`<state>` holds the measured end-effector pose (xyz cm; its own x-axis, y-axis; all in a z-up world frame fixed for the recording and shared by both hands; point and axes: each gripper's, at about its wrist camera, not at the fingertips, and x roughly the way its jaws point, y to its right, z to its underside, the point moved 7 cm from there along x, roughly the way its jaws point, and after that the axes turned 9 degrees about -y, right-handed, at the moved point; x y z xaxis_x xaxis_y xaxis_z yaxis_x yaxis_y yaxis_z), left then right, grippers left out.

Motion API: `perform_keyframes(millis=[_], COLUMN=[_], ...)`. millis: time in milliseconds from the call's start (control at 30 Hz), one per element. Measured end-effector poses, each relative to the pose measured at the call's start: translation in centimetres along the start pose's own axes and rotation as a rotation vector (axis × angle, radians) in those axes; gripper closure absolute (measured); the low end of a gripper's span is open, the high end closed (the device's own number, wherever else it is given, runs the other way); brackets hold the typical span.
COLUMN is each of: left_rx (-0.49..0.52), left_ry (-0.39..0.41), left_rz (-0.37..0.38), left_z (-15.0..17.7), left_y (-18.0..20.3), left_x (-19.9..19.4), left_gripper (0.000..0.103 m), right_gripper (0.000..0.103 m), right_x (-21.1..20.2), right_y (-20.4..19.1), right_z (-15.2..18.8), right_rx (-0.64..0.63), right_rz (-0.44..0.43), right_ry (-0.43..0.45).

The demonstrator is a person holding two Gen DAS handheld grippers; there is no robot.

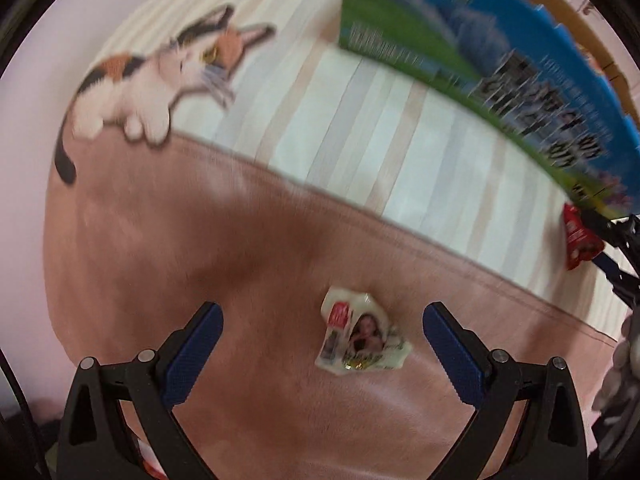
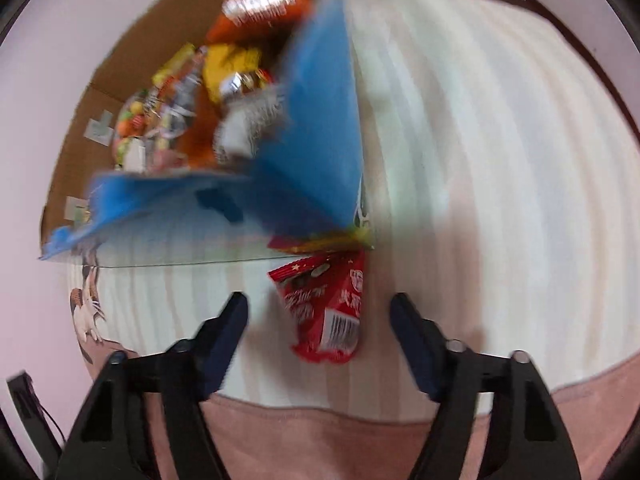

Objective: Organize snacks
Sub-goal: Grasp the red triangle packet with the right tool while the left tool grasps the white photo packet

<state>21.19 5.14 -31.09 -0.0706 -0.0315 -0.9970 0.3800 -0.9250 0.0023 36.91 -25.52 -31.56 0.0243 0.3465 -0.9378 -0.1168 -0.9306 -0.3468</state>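
A small white snack packet [image 1: 362, 338] with a printed picture lies on the pink part of the blanket. My left gripper [image 1: 323, 314] hangs over it, open, with the packet between the fingers and clear of both pads. A red snack packet [image 2: 328, 308] lies on the striped cloth at the corner of a blue cardboard box [image 2: 312, 120]. My right gripper [image 2: 319, 300] straddles this packet, open, with gaps on both sides. The box holds several bright snack bags [image 2: 224, 80]. In the left wrist view the red packet [image 1: 580, 240] shows at the right edge.
The blanket has a pink band [image 1: 180, 240], a pale striped area [image 1: 380, 120] and a printed cat [image 1: 160, 68]. The box's printed side wall [image 1: 500, 60] rises at the upper right of the left wrist view. Brown box flaps [image 2: 100, 92] spread to the left.
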Motion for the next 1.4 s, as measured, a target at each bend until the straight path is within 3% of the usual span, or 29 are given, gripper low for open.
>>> perform_keyframes(millis=[67, 100, 333, 500, 600, 667, 700, 733, 967, 1267, 1400], left_rx=[-0.007, -0.006, 0.012, 0.005, 0.016, 0.04, 0.045, 0.052, 0.051, 0.102, 0.124], left_ry=[-0.015, -0.024, -0.148, -0.206, -0.183, -0.154, -0.145, -0.142, -0.133, -0.082, -0.095], left_rz=[0.005, 0.013, 0.088, 0.11, 0.124, 0.13, 0.128, 0.121, 0.133, 0.18, 0.17], left_z=[0.5, 0.7, 2.8, 3.1, 2.8, 2.6, 2.5, 2.5, 2.7, 1.2, 0.7], left_y=[-0.1, -0.1, 0.4, 0.3, 0.6, 0.8, 1.0, 1.1, 1.5, 2.5, 3.2], left_x=[0.5, 0.8, 3.9, 6.6, 6.9, 7.0, 7.0, 7.0, 6.7, 2.9, 3.4], left_gripper=[0.001, 0.001, 0.001, 0.001, 0.009, 0.025, 0.038, 0.043, 0.044, 0.044, 0.044], right_gripper=[0.053, 0.056, 0.058, 0.058, 0.059, 0.06, 0.06, 0.06, 0.063, 0.068, 0.063], right_x=[0.8, 1.0, 0.4, 0.2, 0.5, 0.9, 1.1, 1.2, 1.3, -0.7, 1.1], right_y=[0.0, -0.1, -1.4, -1.9, -1.9, -2.0, -2.0, -2.0, -2.9, -5.0, -4.4], right_z=[-0.2, -0.3, 2.2, 6.4, 8.8, 10.0, 10.5, 11.0, 12.6, 12.0, 11.7], right_rx=[-0.019, -0.032, -0.12, -0.162, -0.17, -0.172, -0.175, -0.177, -0.206, -0.262, -0.241], right_rz=[0.016, 0.024, 0.032, 0.01, 0.0, -0.005, -0.006, -0.006, -0.017, -0.034, -0.026], right_ry=[-0.002, 0.002, -0.005, -0.049, -0.084, -0.1, -0.11, -0.115, -0.122, -0.08, -0.151])
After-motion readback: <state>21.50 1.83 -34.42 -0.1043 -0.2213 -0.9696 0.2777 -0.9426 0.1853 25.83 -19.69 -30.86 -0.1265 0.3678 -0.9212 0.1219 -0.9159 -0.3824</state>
